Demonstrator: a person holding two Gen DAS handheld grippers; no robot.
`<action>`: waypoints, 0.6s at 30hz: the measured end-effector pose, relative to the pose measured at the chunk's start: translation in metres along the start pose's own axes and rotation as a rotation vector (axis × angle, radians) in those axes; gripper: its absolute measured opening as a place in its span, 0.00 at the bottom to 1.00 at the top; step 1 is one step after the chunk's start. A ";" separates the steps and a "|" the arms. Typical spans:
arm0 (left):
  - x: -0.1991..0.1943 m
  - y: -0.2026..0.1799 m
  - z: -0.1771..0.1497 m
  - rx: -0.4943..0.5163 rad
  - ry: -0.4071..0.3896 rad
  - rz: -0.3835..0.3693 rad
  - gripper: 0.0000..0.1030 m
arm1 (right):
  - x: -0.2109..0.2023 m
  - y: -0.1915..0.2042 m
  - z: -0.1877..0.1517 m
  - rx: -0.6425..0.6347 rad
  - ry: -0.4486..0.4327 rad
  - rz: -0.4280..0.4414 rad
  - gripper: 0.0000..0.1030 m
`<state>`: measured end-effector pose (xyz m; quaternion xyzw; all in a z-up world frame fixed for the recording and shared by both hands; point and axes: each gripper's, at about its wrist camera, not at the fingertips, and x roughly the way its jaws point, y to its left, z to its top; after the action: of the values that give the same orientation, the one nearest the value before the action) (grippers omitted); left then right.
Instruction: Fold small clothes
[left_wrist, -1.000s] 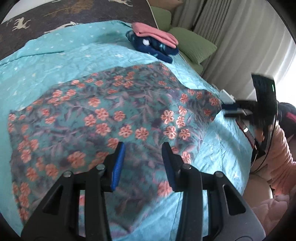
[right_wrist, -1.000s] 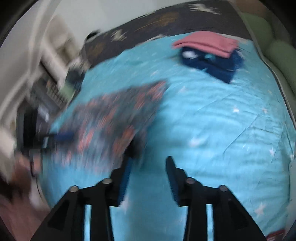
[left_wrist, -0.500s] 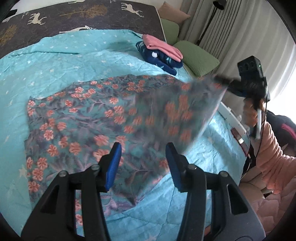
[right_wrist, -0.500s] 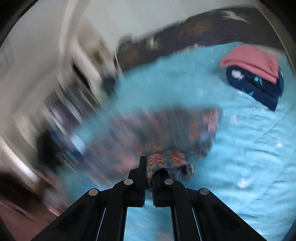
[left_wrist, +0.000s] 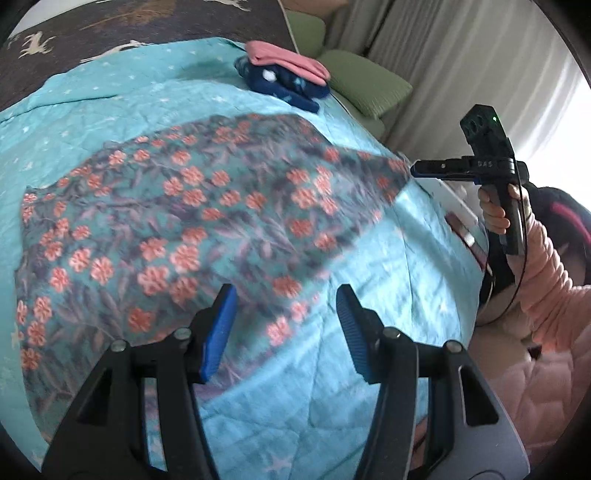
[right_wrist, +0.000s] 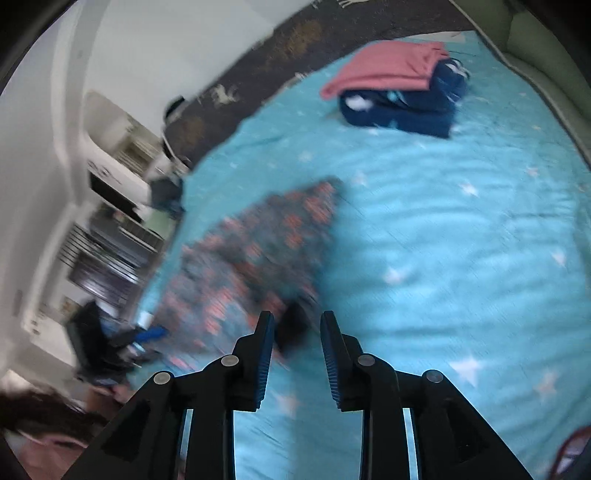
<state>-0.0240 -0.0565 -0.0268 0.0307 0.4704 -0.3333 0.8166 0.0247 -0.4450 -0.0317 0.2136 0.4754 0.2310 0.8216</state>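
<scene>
Spread on the blue bedspread, the floral cloth looks thin and floppy, best pinched at corners; left gripper and right gripper both gape empty.

"DAS" on right gripper body

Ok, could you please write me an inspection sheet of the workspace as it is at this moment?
surface: teal star-print quilt on a bed, wrinkled.
job's things: floral cloth spread flat; folded pink garment on top of a folded navy garment at the far side.
clutter: nothing seen.
grippers: left gripper open above the cloth's near edge; right gripper open at the cloth's corner, contact blurred.
cables: black cable hanging beside the right gripper's handle.
surroundings: green cushions, pale curtains, dark deer-print blanket.
</scene>
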 end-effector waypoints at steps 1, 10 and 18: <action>0.001 -0.004 -0.004 0.012 0.015 -0.002 0.55 | 0.001 0.001 -0.009 -0.018 0.017 -0.034 0.27; 0.022 -0.060 -0.002 0.236 0.036 0.006 0.55 | 0.037 0.059 -0.044 -0.448 0.048 -0.237 0.70; 0.078 -0.048 0.052 0.293 0.014 0.092 0.55 | 0.065 0.061 0.026 -0.269 0.018 -0.041 0.03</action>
<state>0.0133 -0.1527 -0.0466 0.1735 0.4207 -0.3603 0.8143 0.0657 -0.3614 -0.0299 0.0895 0.4515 0.2777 0.8432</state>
